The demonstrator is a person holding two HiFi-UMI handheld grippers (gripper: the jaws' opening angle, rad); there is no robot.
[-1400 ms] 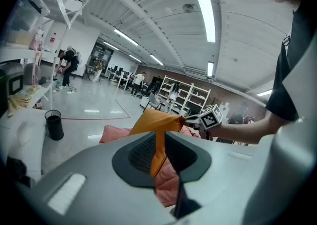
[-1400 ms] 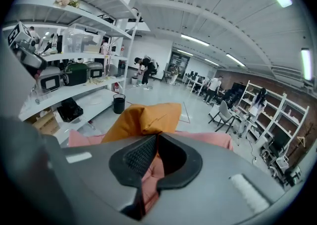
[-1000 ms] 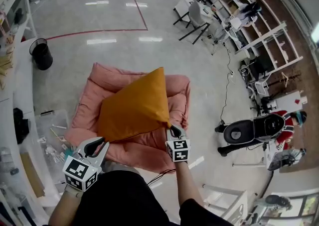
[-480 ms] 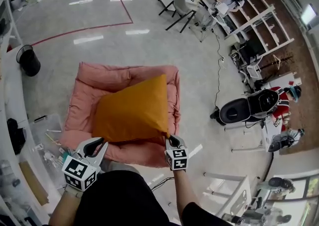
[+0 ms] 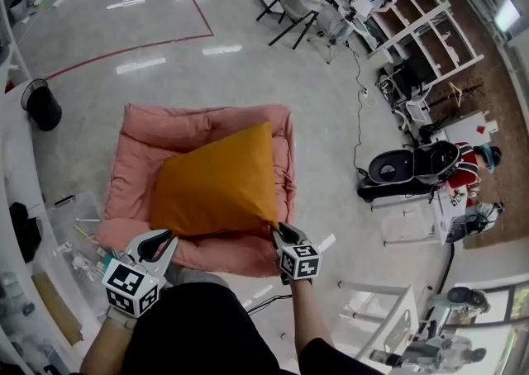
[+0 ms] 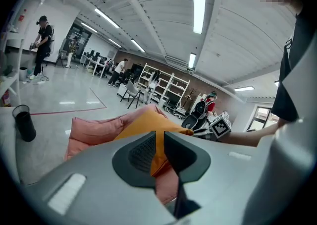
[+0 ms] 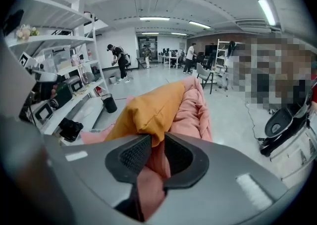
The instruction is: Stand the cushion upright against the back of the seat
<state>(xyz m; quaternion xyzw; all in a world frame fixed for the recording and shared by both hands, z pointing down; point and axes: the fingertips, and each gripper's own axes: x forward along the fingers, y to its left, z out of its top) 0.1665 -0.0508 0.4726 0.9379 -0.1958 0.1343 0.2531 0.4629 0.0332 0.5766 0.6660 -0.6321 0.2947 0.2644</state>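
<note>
An orange cushion (image 5: pixel 215 187) lies tilted on a pink padded floor seat (image 5: pixel 140 142), its far corner resting toward the seat's back. My right gripper (image 5: pixel 281 231) is at the cushion's near right corner. In the right gripper view the corner of the cushion (image 7: pixel 148 110) hangs between the tips of the right gripper (image 7: pixel 157 142), whose jaws have just been opening, with a gap beside the cloth. My left gripper (image 5: pixel 159 243) hovers open by the seat's near left edge and holds nothing. In the left gripper view the left gripper (image 6: pixel 159 137) points at the cushion (image 6: pixel 148 120).
A black bin (image 5: pixel 41 105) stands far left, and a clear plastic box (image 5: pixel 74 216) sits beside the seat. To the right are a black round machine (image 5: pixel 405 168) and a floor cable (image 5: pixel 359 117). Chairs (image 5: pixel 297 10) and white shelves (image 5: pixel 413 26) stand beyond.
The cushion has come down and lies lower on the seat. My right gripper moved with its corner and its jaws have parted a little. The left gripper has hardly shifted.
</note>
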